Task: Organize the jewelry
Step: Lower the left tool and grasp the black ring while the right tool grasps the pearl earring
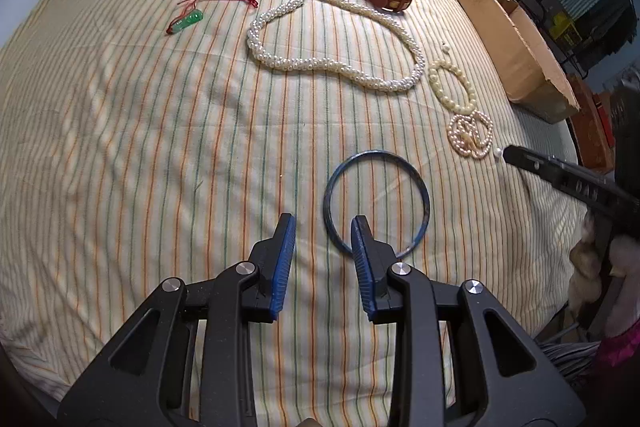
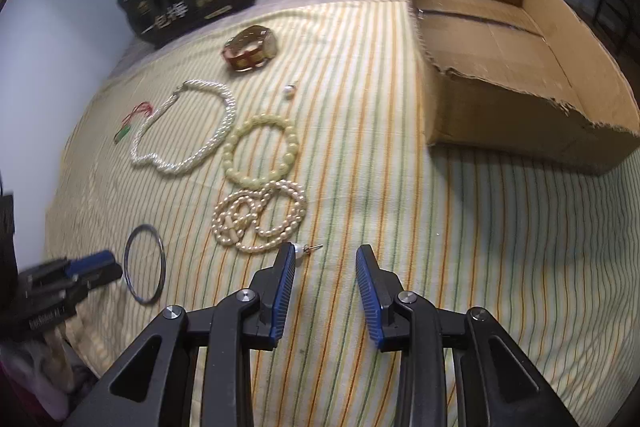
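Jewelry lies on striped cloth (image 1: 140,147): thin blue bangle (image 1: 376,203) touching left gripper's (image 1: 323,227) right finger, pearl stud (image 2: 298,250) against right gripper's (image 2: 326,255) left finger; both grippers' jaws gape, gripping nothing.

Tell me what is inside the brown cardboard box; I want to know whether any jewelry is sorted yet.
The brown cardboard box shows a bare floor with a taped seam and no jewelry. Its near wall hides the closest strip of floor.

Each camera rides behind its own claw, looking steeply down and close over a striped cloth (image 1: 140,131). The left view has the blue bangle (image 1: 376,201) at its claw's right finger; the right view has the cardboard box (image 2: 520,75) far ahead-right. Both share the bangle and pearl necklace (image 1: 340,43)
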Demonstrator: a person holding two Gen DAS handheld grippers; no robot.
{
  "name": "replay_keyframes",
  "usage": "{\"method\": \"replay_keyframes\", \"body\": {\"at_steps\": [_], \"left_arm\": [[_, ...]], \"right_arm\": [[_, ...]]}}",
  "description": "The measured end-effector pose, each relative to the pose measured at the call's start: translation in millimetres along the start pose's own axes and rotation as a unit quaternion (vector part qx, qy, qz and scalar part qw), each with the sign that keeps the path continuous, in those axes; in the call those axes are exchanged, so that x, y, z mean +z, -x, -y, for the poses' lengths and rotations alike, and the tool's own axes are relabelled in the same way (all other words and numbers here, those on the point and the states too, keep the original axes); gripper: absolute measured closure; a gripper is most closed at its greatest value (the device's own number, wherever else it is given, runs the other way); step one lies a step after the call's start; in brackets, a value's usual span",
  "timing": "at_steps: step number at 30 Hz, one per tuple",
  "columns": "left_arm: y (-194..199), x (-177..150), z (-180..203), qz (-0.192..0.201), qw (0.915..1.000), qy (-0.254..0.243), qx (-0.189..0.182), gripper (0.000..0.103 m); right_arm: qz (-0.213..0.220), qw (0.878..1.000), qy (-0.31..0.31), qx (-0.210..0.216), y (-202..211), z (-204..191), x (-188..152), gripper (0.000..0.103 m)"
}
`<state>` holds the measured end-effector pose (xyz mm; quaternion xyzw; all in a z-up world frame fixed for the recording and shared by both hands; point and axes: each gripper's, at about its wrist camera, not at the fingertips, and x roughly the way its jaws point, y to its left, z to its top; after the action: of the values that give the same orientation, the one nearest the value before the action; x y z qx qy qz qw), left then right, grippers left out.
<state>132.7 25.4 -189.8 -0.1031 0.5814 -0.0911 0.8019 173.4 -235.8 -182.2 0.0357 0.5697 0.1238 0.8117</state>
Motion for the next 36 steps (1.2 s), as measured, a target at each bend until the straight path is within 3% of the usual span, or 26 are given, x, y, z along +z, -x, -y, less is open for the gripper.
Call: {"method": "replay_keyframes", "body": {"at_steps": [15,19,22,36], "left_arm": [[-14.7,7.9,5.2,0.001,0.9998,-0.018,0.012,0.076],[-16.2,9.3,2.7,0.0,0.9999,-0.012,0.01,0.087],[-15.4,9.3,-1.2,0.0,0.9999,-0.013,0.01,0.089],[-19.7,10.1,6.8,0.011,0.9991,-0.031,0.027,0.098]], "right_arm": [[0.027,0.993,0.108,-0.046,-10.0,-23.0,-7.3,0.068],[0.029,0.993,0.106,-0.032,-6.4,-20.0,-9.3,0.068],[0.029,0.992,0.121,-0.036,-8.5,-23.2,-13.1,0.069],[0.037,0.986,0.148,-0.06,-13.7,-34.8,-13.6,0.085]]}}
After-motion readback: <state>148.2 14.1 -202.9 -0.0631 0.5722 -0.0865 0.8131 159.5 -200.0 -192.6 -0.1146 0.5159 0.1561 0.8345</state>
